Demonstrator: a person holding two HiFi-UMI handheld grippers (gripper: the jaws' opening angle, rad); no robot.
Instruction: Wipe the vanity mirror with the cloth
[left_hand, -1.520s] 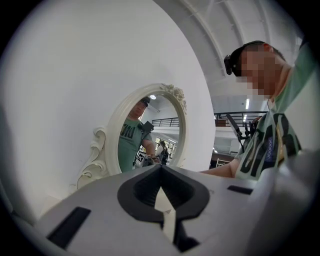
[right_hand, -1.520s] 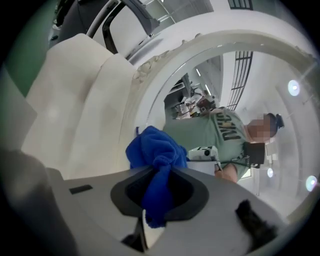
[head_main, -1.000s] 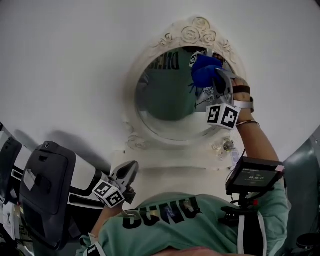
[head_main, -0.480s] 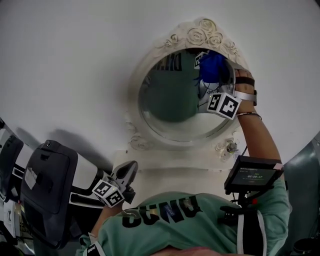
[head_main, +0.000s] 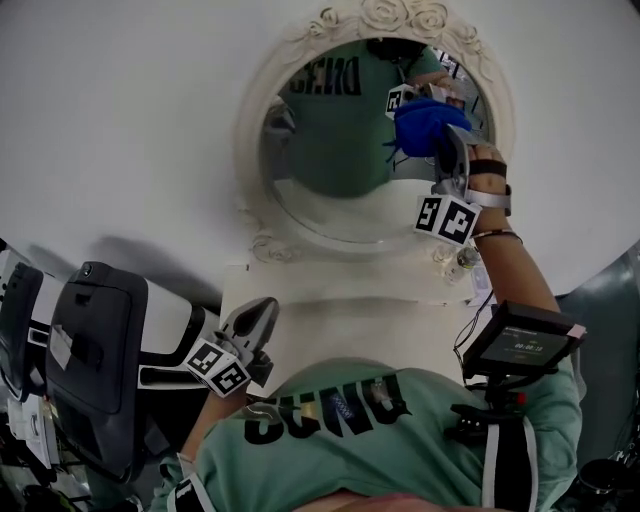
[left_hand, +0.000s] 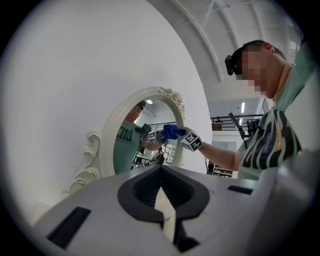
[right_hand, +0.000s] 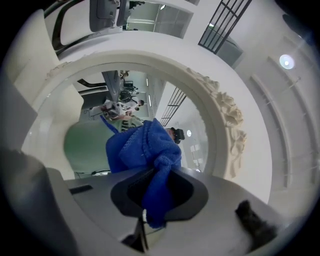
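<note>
Equipment in black and white (head_main: 100, 350) stands at my far left, well clear of the work. Just beside it, my left hand-held gripper (head_main: 262, 320) hangs low in front of my chest, over the near edge of the white table (head_main: 350, 310). Its jaws are together with nothing between them. I judge it is parked there because one hand is enough for wiping and this keeps it out of the glass. My left arm is bent and tucked close to my body, with the jaws pointing up and forward toward the wall.

Further right, the oval mirror (head_main: 330, 170) stands upright on the table against the wall, in an ornate white frame (head_main: 390, 15) with roses carved at the top. My green shirt shows in the glass.

The blue cloth (head_main: 420, 125) is bunched against the upper right part of the glass, near the frame. My right hand-held gripper (head_main: 447, 150) is clamped on it. From the gripper's own camera, a fold of the cloth (right_hand: 142, 147) is pinched between the jaws and the rest bulges out ahead, so soft cloth meets the mirror first. My right arm is stretched up and forward, wrist level with the frame's right side. The wipe looks to be under way, with most of the glass yet to cover.

A small screen (head_main: 525, 343) sits at my right side.
</note>
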